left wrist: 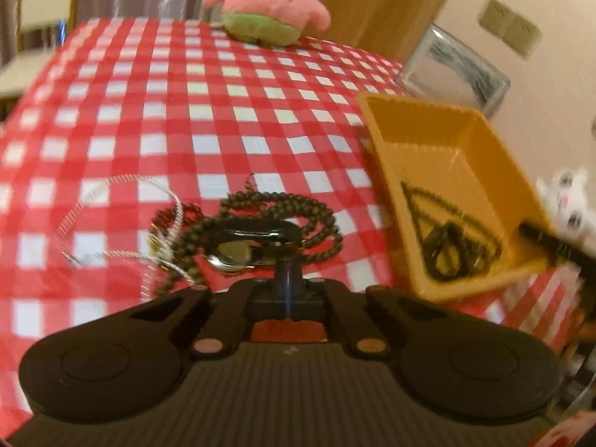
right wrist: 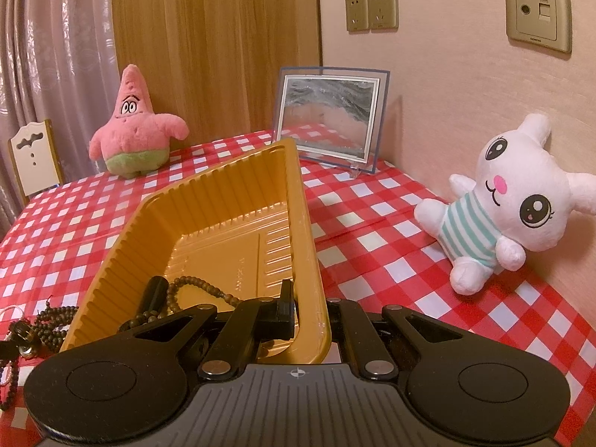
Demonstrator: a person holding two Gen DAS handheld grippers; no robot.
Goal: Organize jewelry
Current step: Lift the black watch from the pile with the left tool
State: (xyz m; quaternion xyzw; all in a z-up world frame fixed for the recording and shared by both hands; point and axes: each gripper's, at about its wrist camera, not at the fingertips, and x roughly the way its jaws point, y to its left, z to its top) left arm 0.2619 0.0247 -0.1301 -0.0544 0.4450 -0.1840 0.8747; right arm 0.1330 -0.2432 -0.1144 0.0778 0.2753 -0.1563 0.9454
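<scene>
A tangle of jewelry (left wrist: 260, 231) lies on the checked cloth: a dark bead necklace (left wrist: 320, 223), a glossy black bangle (left wrist: 257, 232), a silver pendant (left wrist: 229, 257) and a thin silver chain (left wrist: 123, 186). My left gripper (left wrist: 287, 270) is shut, its tips at the near edge of that tangle; whether they pinch anything is hidden. The orange tray (right wrist: 208, 193) stands tilted with a bead strand (right wrist: 201, 285) and a black piece (right wrist: 154, 287) inside. My right gripper (right wrist: 311, 320) is shut on the tray's near wall, one finger inside and one outside. The tray (left wrist: 447, 138) sits right of the tangle.
A pink starfish plush (right wrist: 136, 130) stands at the table's far side, a framed picture (right wrist: 329, 111) leans by the wall, and a white bunny plush (right wrist: 499, 201) sits at the right. A chair (right wrist: 33, 156) is beyond the left edge. Loose beads (right wrist: 41, 320) lie left of the tray.
</scene>
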